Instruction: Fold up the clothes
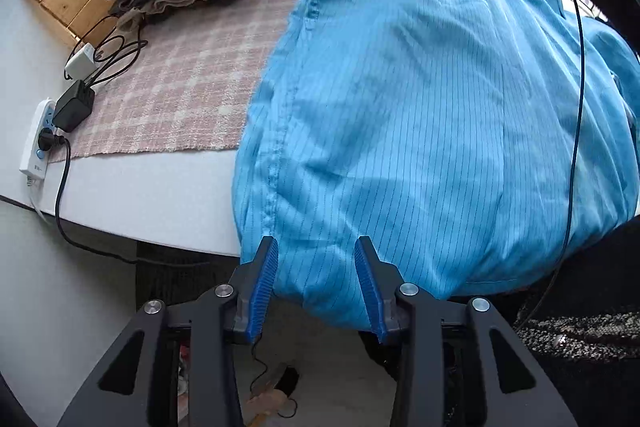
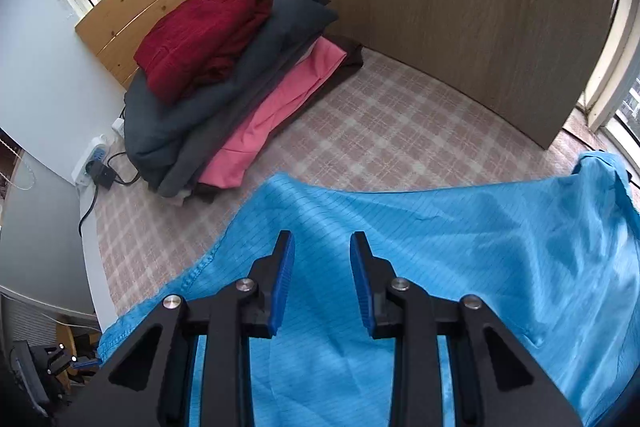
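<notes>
Left wrist, power strip [image 1: 37, 141] (right: perhaps hidden)

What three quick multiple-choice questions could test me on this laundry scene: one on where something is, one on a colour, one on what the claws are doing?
1. Where does the folded pile of clothes sit?
A. at the far left of the checked mat, near the wooden board
B. on top of the blue garment
C. on the floor

2. What colour is the garment on top of that pile?
A. yellow
B. dark red
C. white

3. How do the left claw and right claw stand?
A. both clamped on cloth
B. one shut, one open
C. both open, gripping nothing

Answers: 1 A, the pile rests on the checked mat beyond the blue garment; 2 B, a dark red garment lies uppermost; 3 C, a wide gap shows between each pair of fingers.
</notes>
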Available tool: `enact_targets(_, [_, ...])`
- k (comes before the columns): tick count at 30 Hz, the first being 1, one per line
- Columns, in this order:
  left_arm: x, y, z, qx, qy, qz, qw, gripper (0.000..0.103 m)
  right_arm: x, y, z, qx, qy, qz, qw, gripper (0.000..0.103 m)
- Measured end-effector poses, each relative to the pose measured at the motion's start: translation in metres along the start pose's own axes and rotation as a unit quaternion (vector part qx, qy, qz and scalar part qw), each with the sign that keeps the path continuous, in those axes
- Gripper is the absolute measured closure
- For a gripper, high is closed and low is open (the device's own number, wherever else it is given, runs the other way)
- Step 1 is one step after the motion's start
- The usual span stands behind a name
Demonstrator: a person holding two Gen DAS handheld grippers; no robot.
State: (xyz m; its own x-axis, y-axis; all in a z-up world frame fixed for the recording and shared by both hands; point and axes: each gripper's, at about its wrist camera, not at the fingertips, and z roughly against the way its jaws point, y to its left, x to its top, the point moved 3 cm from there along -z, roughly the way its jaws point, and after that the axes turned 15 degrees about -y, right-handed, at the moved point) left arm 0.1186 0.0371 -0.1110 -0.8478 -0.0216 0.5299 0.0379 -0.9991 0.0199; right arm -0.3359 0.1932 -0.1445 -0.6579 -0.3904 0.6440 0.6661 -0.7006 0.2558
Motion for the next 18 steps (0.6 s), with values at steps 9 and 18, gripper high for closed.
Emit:
enact_targets(9, [0.007, 0.022, -0.001, 0.009, -0.014, 0.032, 0.9993, 0.062, -0.081, 0.092, -0.048, 0.105, 0.115, 0.078, 0.985, 0.071])
enact_targets(18, [0.010, 0.014, -0.026, 0.023, 0.002, -0.026, 0.9994, 0.052, 0.016, 0.006, -0.022, -0.052, -0.018, 0.138, 0.989, 0.073])
